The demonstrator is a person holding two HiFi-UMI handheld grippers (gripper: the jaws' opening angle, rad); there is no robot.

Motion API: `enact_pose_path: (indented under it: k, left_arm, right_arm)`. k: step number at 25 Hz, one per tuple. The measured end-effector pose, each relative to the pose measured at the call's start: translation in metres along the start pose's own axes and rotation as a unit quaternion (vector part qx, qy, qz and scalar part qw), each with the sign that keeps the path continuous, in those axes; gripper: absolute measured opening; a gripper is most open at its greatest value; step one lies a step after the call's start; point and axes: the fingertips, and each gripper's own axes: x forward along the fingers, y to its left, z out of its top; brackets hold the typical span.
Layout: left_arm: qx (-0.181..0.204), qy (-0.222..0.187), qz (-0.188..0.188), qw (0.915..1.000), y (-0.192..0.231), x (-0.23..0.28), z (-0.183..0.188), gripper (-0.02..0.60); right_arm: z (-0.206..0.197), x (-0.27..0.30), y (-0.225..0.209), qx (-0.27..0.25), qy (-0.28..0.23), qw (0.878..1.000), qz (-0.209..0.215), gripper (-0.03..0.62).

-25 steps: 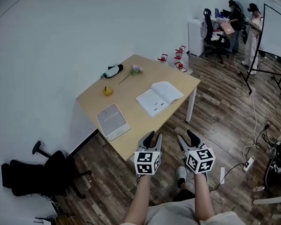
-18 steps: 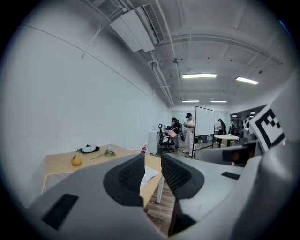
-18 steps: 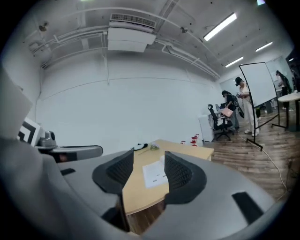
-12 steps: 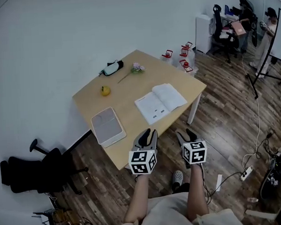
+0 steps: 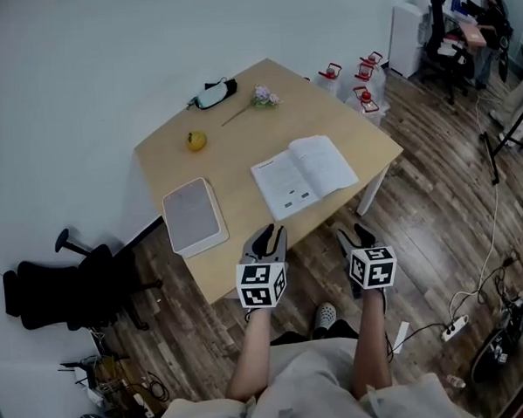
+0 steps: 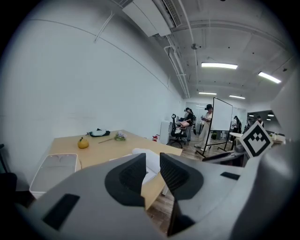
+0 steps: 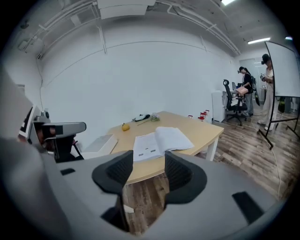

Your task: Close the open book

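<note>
Wooden table [image 5: 240, 131] has the book [image 5: 305, 173] lying wide open near its front edge, so closing it is all left to do; left gripper [image 5: 267, 236] jaws closing on air; right gripper [image 5: 355, 236] jaws apart, empty; both short of the table.

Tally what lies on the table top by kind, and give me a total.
Open book: 1
White flat box: 1
Yellow fruit: 1
Flower sprig: 1
Black-and-white pouch-like item: 1
Total: 5
</note>
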Motion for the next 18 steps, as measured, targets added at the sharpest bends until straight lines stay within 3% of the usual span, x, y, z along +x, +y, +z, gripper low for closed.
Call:
enact_pose_path:
  k: [9, 18]
  left_arm:
    - [-0.016, 0.002, 0.040, 0.9991, 0.010, 0.013, -0.007, 0.103]
    - [-0.040, 0.008, 0.061, 0.9973, 0.039, 0.043, -0.011, 0.103]
  right_arm:
    - [0.002, 0.028, -0.032, 0.024, 0.029, 0.999, 0.028, 0.221]
    - [0.005, 0.075, -0.032, -0.008, 0.064, 0.997, 0.051, 0.221]
